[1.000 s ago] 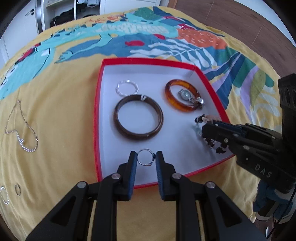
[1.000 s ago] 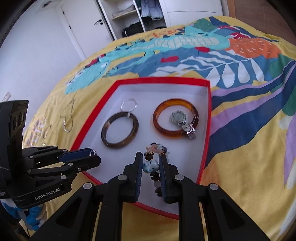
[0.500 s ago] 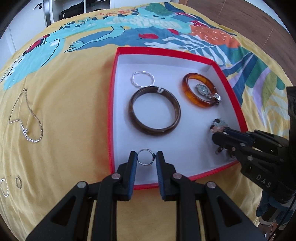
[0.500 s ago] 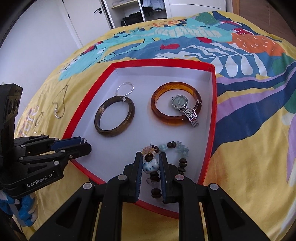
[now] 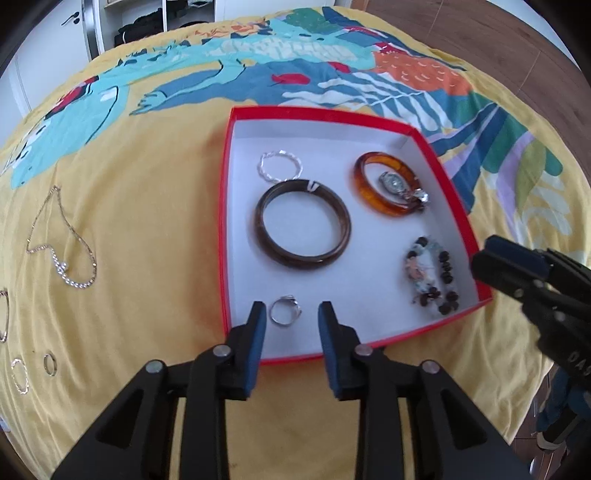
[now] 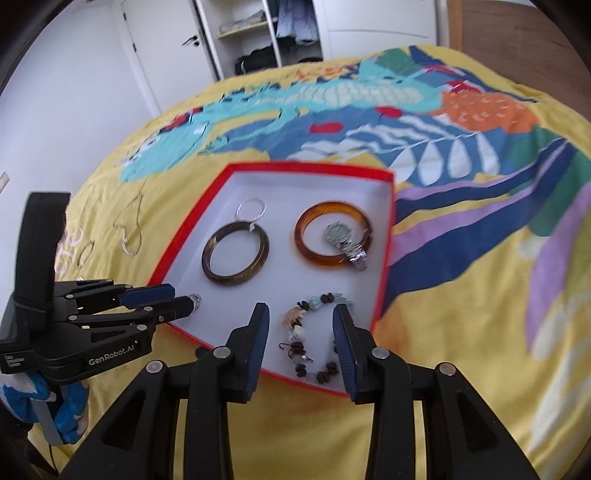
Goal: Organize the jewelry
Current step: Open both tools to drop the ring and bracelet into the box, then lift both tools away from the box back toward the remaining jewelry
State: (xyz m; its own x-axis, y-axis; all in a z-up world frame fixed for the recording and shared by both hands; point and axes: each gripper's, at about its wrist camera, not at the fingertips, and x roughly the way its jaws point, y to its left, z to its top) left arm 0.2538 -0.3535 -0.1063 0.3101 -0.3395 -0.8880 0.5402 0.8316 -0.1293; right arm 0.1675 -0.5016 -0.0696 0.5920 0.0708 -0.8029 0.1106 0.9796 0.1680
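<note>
A red-rimmed white box (image 5: 226,221) (image 6: 384,251) lies on the bedspread. Inside are a dark brown bangle (image 5: 302,224) (image 6: 235,254), an amber bangle (image 5: 388,184) (image 6: 332,236) with a silver watch (image 5: 400,185) (image 6: 345,240) across it, and a thin silver hoop (image 5: 280,166) (image 6: 252,208). A small silver ring (image 5: 284,314) lies on the box floor between my left gripper's (image 5: 288,314) opening jaws, free of the pads. The beaded bracelet (image 6: 310,339) (image 5: 432,273) rests between my right gripper's (image 6: 300,317) opening jaws, untouched.
On the yellow bedspread left of the box lie a fine chain necklace (image 5: 59,243) and small rings (image 5: 50,363), with a thin hoop (image 5: 20,374) beside them. A wardrobe with open shelves (image 6: 258,33) stands beyond the bed. A blue-gloved hand (image 6: 62,410) holds the left gripper.
Both grippers let go and their jaws spread: the ring now lies on the box floor, the beaded bracelet lies flat. Both grippers drew back a little from the box.
</note>
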